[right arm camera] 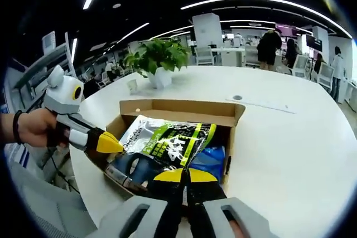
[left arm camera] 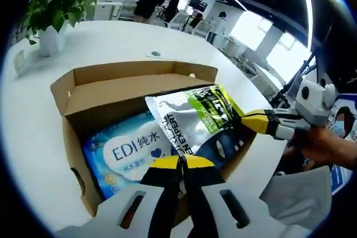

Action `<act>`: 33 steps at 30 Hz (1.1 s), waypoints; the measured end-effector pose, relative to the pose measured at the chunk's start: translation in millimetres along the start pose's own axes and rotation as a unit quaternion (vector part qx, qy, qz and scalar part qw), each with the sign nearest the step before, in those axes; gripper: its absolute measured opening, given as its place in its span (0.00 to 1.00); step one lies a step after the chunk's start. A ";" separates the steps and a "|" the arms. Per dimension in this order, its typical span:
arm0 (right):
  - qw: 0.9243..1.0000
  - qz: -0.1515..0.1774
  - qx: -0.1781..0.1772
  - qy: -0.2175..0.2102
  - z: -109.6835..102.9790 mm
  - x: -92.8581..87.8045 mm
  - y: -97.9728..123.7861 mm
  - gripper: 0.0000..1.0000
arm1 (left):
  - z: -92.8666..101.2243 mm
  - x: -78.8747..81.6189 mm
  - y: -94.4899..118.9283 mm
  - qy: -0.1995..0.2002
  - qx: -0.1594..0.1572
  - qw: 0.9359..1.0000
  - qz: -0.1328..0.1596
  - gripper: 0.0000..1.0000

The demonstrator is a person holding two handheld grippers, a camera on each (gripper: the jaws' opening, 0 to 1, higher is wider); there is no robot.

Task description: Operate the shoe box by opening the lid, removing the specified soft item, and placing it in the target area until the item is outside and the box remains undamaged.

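From my left gripper view I see the cardboard shoe box (left arm camera: pixel 111 90) sitting open on the white desk (left arm camera: pixel 111 37), its flaps folded outward. Inside lies a blue pack of wet wipes (left arm camera: pixel 125 151), and a silver, green and black soft pouch (left arm camera: pixel 192 118) is tilted up over the box's far side, partly above the wipes. My right gripper (left arm camera: pixel 245 120) comes in from the right with its yellow tips clenched on the pouch's edge. My left gripper (left arm camera: pixel 181 163) sits at the box's near wall with its yellow-tipped jaws pressed together, grasping nothing I can make out.

In my right gripper view the pouch (right arm camera: pixel 167 140) lies across the open box (right arm camera: pixel 178 112), right gripper (right arm camera: pixel 183 175) clamped at its lower edge. A potted plant (right arm camera: pixel 159 59) stands on the desk behind the box, and people stand far back
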State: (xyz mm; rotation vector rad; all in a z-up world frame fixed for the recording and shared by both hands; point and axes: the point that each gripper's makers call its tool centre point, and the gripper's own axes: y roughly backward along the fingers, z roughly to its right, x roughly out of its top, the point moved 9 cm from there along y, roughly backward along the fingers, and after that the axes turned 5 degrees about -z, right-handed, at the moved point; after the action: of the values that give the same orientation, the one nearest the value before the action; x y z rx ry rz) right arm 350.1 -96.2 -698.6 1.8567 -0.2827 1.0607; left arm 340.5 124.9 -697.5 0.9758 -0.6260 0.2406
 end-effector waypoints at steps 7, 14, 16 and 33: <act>1.000 0.011 -0.010 -0.009 13.6 -0.9 14.7 0.00 | 14.7 10.1 -7.8 -0.017 -0.009 1.000 -0.001 0.00; 0.999 0.015 -0.023 -0.021 31.0 -7.2 29.5 0.00 | 34.4 18.9 -19.2 -0.034 -0.017 0.999 -0.006 0.00; 0.999 0.016 -0.027 -0.024 36.0 -9.3 34.6 0.00 | 40.1 22.0 -23.4 -0.038 -0.020 0.999 -0.007 0.00; 0.997 0.021 -0.055 -0.048 83.3 -34.1 74.2 0.00 | 92.6 25.8 -59.7 -0.065 -0.048 0.997 -0.021 0.00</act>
State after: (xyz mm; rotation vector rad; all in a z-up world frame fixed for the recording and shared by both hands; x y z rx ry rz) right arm 331.9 -211.3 -693.8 1.8125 -0.4301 0.9673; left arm 352.9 13.0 -686.4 0.9157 -0.7282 0.1088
